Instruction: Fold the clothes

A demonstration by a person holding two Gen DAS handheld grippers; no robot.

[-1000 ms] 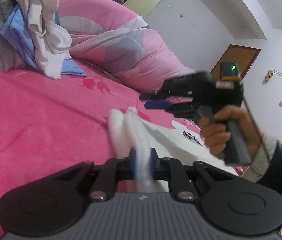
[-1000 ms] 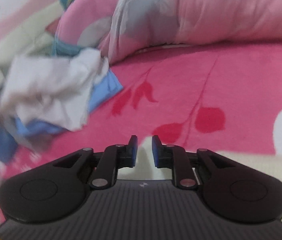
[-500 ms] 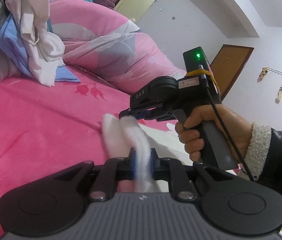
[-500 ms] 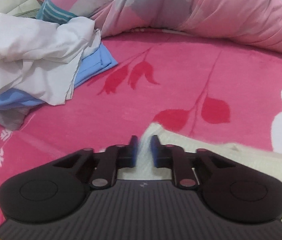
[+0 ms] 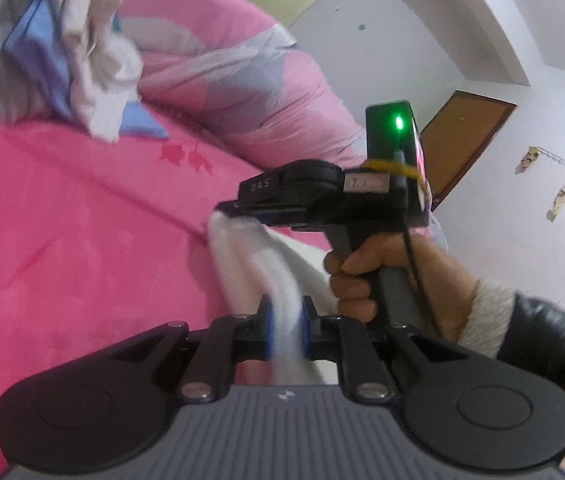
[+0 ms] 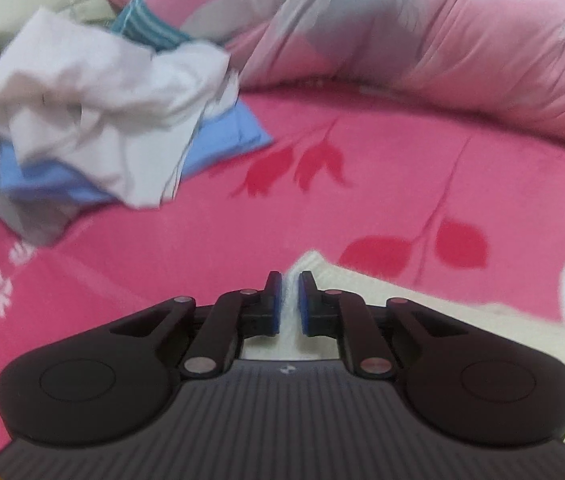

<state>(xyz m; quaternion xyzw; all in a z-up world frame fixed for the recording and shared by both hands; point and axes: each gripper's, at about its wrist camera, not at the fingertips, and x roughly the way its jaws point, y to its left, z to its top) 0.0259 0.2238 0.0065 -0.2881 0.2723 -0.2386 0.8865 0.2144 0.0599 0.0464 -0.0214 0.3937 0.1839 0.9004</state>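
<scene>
Since 0.5 s ago, the right gripper has closed from a loose gap onto a corner of the white cloth, its 2 blue pads now pinching the fabric. Seen from the left wrist, the right gripper grips the cloth's far corner. The left gripper is clamped on a bunched fold of the same cloth, nearer the camera. The cloth hangs between both grippers, lifted off the pink blanket. Beyond the cloth, the blanket lies flat and open as far as the quilt, which borders its far edge. A clothes pile sits at the blanket's far left edge, well apart from the cloth.
</scene>
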